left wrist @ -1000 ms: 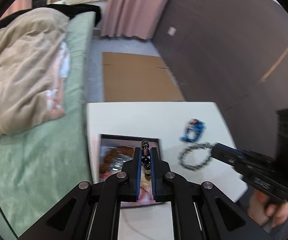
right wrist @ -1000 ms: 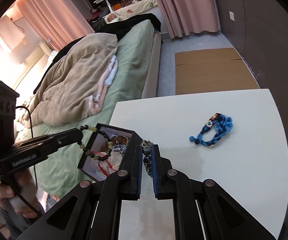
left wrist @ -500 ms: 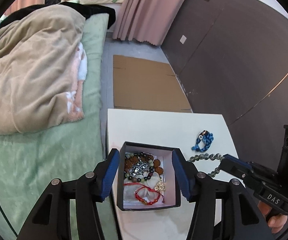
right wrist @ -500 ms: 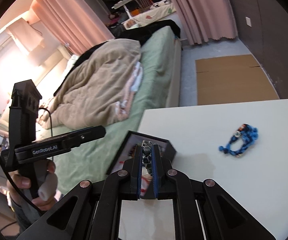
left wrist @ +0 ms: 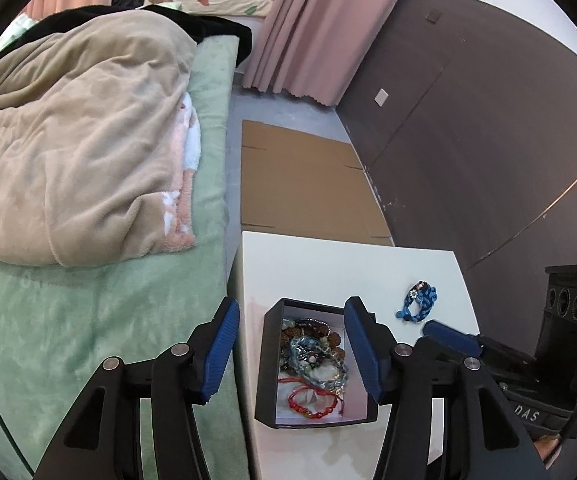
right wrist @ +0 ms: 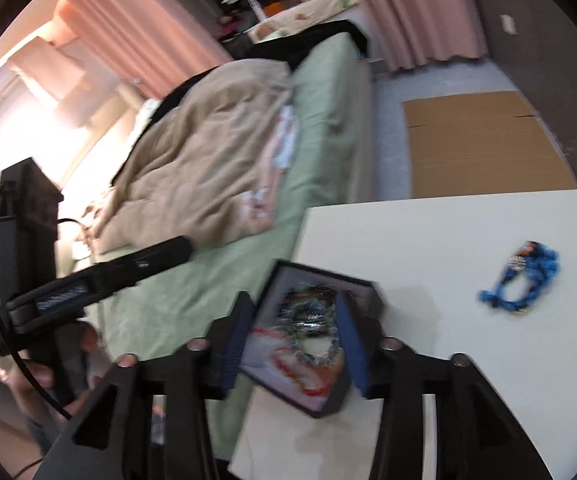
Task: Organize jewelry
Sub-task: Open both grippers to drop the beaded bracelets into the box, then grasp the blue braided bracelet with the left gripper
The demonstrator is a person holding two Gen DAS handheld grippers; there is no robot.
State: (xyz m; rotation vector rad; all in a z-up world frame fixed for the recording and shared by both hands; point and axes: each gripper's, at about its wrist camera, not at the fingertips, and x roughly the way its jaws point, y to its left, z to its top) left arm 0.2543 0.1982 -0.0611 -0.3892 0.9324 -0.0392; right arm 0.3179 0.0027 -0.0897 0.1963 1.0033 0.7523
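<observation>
Both tools hang over the black jewelry box (left wrist: 315,364) at the near corner of the white surface (left wrist: 328,264), right beside the bed (left wrist: 88,320). The left tool (left wrist: 292,344) has its blue pads spread wide, one on each side of the box, and grips nothing. The right tool (right wrist: 294,344) is just as wide open and empty, though its own view is smeared with motion.

Inside the box lies a heap: a pale green beaded bracelet (left wrist: 316,360) on top of darker brown beads, and a red cord bracelet (left wrist: 314,400) toward the near end. One piece is left outside, a blue braided bracelet (left wrist: 418,302) lying alone on the surface, off toward the right of the box and well clear of it.

I'd judge the drop into the box is done and the blue one comes next. The right tool sits nearer to it; it would need to swing over, come down with the pads straddling the braid, and close on the soft cord without pushing it along the smooth top.
</observation>
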